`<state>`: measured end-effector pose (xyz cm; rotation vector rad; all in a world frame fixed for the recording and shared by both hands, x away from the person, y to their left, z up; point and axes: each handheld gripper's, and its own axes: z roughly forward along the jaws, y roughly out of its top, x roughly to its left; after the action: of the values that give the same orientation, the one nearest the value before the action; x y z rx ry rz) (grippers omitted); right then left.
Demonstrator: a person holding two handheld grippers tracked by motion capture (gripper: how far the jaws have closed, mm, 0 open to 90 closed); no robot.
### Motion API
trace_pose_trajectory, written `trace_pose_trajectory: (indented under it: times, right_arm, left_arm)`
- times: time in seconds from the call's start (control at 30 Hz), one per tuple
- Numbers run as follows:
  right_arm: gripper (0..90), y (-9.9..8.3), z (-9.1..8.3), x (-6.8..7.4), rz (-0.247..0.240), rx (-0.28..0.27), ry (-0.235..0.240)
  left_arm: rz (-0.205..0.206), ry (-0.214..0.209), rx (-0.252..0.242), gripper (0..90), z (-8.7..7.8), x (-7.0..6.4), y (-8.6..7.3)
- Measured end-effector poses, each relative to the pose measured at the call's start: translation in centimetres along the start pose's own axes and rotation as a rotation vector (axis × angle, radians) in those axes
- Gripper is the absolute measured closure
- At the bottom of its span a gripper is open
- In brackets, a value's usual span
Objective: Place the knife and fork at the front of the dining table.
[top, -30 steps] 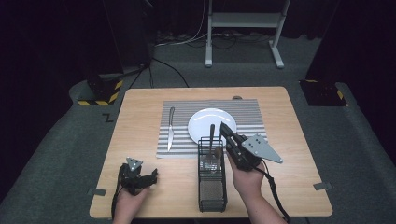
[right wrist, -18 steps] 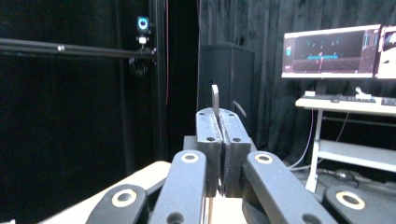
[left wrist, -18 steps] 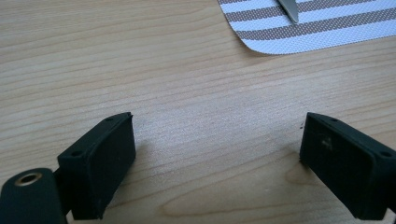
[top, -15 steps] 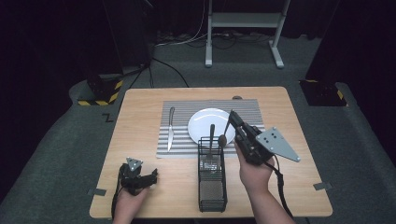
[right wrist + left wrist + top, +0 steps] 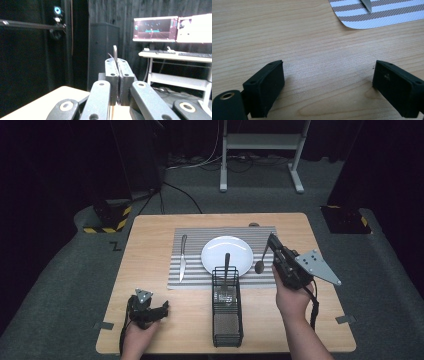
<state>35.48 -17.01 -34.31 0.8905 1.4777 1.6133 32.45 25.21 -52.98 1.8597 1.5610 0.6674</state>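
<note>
My right gripper (image 5: pixel 271 243) is held above the table to the right of the white plate (image 5: pixel 220 251), tilted up and shut on the handle of a dark spoon (image 5: pixel 260 267) whose bowl hangs down over the striped placemat (image 5: pixel 192 237). In the right gripper view the jaws are pressed together on the thin handle of the spoon (image 5: pixel 115 53). My left gripper (image 5: pixel 159 310) rests open on the wooden table (image 5: pixel 150 235) at the front left, nothing between its jaws in the left gripper view (image 5: pixel 327 85).
A black wire caddy (image 5: pixel 227 320) stands in front of the plate with one dark utensil (image 5: pixel 226 265) upright in it. A knife (image 5: pixel 183 257) lies on the placemat left of the plate; its tip (image 5: pixel 367 5) and the mat corner (image 5: pixel 387 15) lie ahead of the left gripper.
My right gripper has moved to the right and a little farther away from the caddy, carrying the spoon with it. The left gripper has stayed still.
</note>
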Motion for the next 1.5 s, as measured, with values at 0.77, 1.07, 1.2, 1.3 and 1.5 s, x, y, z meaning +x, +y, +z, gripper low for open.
trace_pose_trajectory:
  times: [0.77,1.07,1.2,1.3,1.5]
  right_arm:
    - [88.7,-8.4,3.0,-3.6,0.015,0.200,-0.075]
    - [88.7,-9.5,4.4,-4.1,0.001,0.231,-0.087]
    - [88.7,-10.0,4.9,-4.4,0.013,0.247,-0.087]
    - [88.6,-10.2,5.2,-4.6,0.019,0.247,-0.090]
    - [88.6,-10.6,7.1,-5.2,0.041,0.271,-0.100]
  left_arm:
    - [0.000,0.000,0.000,10.5,0.0,0.0,0.0]
    - [0.000,0.000,0.000,10.4,0.0,0.0,0.0]
    - [0.000,0.000,0.000,10.5,0.0,0.0,0.0]
    - [0.000,-0.002,0.002,10.5,0.0,0.0,0.0]
    - [0.004,0.005,0.000,10.8,0.0,0.0,0.0]
